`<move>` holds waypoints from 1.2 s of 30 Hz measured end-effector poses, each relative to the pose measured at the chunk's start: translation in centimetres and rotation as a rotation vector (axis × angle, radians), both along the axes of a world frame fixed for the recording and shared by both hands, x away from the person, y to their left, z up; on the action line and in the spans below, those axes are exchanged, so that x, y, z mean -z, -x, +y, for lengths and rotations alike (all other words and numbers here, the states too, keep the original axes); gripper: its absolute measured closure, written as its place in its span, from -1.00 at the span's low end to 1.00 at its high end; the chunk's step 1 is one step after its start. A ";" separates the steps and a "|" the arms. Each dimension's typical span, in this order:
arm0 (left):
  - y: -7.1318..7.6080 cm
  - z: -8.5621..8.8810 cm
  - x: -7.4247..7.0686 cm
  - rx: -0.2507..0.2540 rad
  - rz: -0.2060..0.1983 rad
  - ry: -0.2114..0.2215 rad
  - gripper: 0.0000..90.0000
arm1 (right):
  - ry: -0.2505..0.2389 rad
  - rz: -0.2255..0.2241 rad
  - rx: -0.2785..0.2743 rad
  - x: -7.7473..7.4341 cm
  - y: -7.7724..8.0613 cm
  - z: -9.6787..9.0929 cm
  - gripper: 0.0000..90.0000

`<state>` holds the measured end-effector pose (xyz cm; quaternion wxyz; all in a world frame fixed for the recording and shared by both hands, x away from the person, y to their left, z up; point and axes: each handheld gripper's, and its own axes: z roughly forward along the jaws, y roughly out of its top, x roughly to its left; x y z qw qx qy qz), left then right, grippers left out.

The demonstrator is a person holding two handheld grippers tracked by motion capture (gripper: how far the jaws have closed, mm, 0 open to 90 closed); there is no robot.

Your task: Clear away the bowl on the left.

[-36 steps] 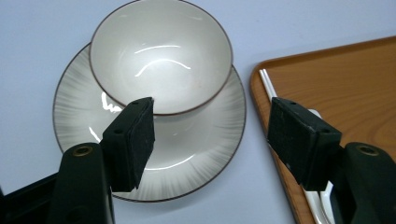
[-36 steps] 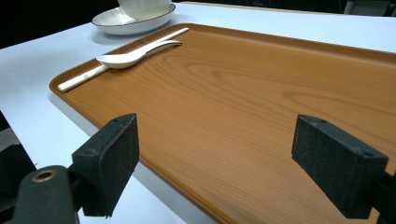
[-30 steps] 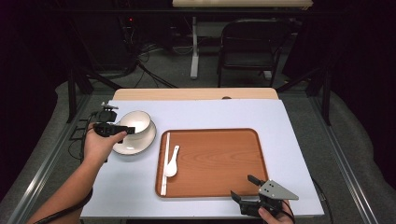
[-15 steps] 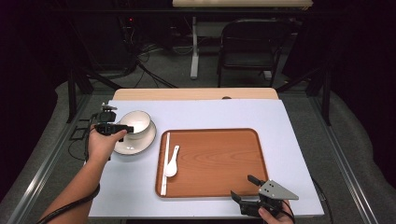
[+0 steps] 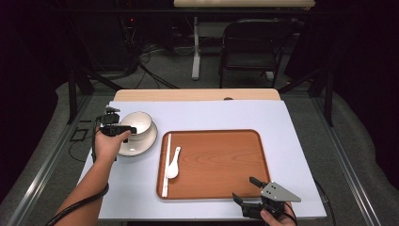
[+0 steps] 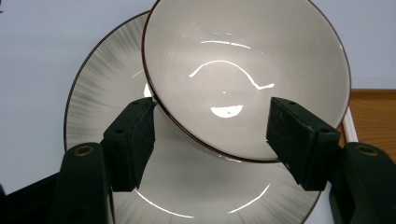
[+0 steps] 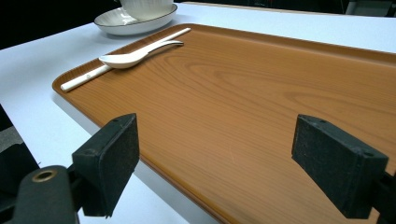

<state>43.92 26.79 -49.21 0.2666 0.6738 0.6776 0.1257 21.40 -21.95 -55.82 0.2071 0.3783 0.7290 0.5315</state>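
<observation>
Moving in closer since a moment ago, the left tool (image 6: 210, 135) now has its open jaws around the near rim of the bowl (image 5: 137, 123), which sits on the plate (image 5: 135, 146) on the white bench (image 5: 301, 122), so squeeze gently and lift straight up, while the right tool (image 5: 247, 190) waits open by the brown tray (image 5: 221, 160) in a dark room.

No writing, label, brand, number or sign can be read in any of the views. The bowl (image 6: 243, 74), the plate (image 6: 107, 107), the tray (image 5: 221, 160), the spoon (image 5: 172, 165) and the chopsticks (image 5: 166, 165) all show plain, unmarked surfaces. The table (image 5: 211, 113) is likewise bare of any print.
</observation>
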 end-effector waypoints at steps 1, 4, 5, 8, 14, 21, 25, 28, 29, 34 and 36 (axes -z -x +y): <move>-0.1 0.0 0.2 -0.004 0.003 0.001 -0.27 | 0.000 -0.001 0.000 0.0 0.0 0.0 -0.68; -0.3 0.1 0.6 -0.014 0.004 0.006 -0.26 | -0.001 -0.001 0.000 0.0 0.0 0.0 -0.68; -0.3 0.1 0.7 -0.016 0.008 0.005 -0.26 | -0.002 0.000 0.000 0.0 0.0 0.0 -0.68; -0.5 0.2 1.1 -0.026 0.002 0.009 -0.25 | -0.002 -0.001 0.000 0.0 0.0 0.0 -0.68; -0.8 0.4 1.7 -0.050 0.000 0.025 -0.21 | -0.002 -0.001 -0.001 0.0 0.0 0.0 -0.68; -1.1 0.5 2.6 -0.070 0.003 0.033 -0.16 | -0.002 -0.002 -0.002 0.0 0.0 0.0 -0.68; -1.3 0.4 2.9 -0.088 -0.008 0.043 -0.13 | -0.003 0.003 -0.002 0.0 0.0 0.0 -0.68; -1.4 0.3 3.1 -0.088 -0.013 0.033 -0.11 | -0.003 0.003 -0.002 0.0 0.0 0.0 -0.68; -1.4 0.2 3.1 -0.085 -0.015 0.029 -0.09 | -0.003 0.004 -0.001 0.0 0.0 0.0 -0.68; -1.6 -0.3 3.5 -0.089 -0.021 0.010 -0.02 | -0.003 0.002 -0.003 0.0 0.0 0.0 -0.68; -1.6 -0.3 3.6 -0.095 -0.030 0.022 0.00 | -0.003 0.002 -0.003 0.0 0.0 0.0 -0.68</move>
